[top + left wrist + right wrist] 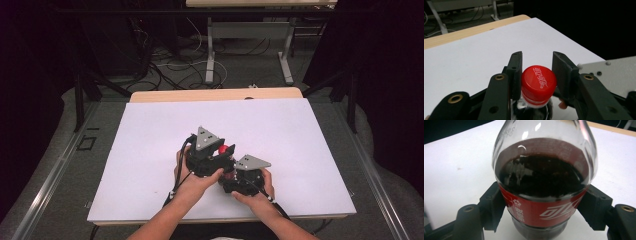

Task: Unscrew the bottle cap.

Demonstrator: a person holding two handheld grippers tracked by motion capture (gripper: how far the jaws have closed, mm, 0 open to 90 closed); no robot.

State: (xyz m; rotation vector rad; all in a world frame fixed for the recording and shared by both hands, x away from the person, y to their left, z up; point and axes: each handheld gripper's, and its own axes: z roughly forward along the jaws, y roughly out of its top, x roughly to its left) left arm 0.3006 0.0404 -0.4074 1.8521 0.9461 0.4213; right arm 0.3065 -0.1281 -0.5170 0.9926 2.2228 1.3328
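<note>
My right gripper (541, 220) clamps the cola bottle (544, 177) upright above the white surface (150, 140), my left gripper (537, 68) straddles its red cap (538, 83), left jaw touching, still screwed on, I judge.

— What is hidden in the high view?
— Nearly all of the bottle (226, 149) is covered by the two grippers and hands; just a red spot is seen.

— And in the right gripper view?
— The bottle's (544, 177) neck and cap are cut off at the top edge, its base at the bottom.

— In the left gripper view?
— The body below the red cap (538, 83) is blurred and cropped.
</note>
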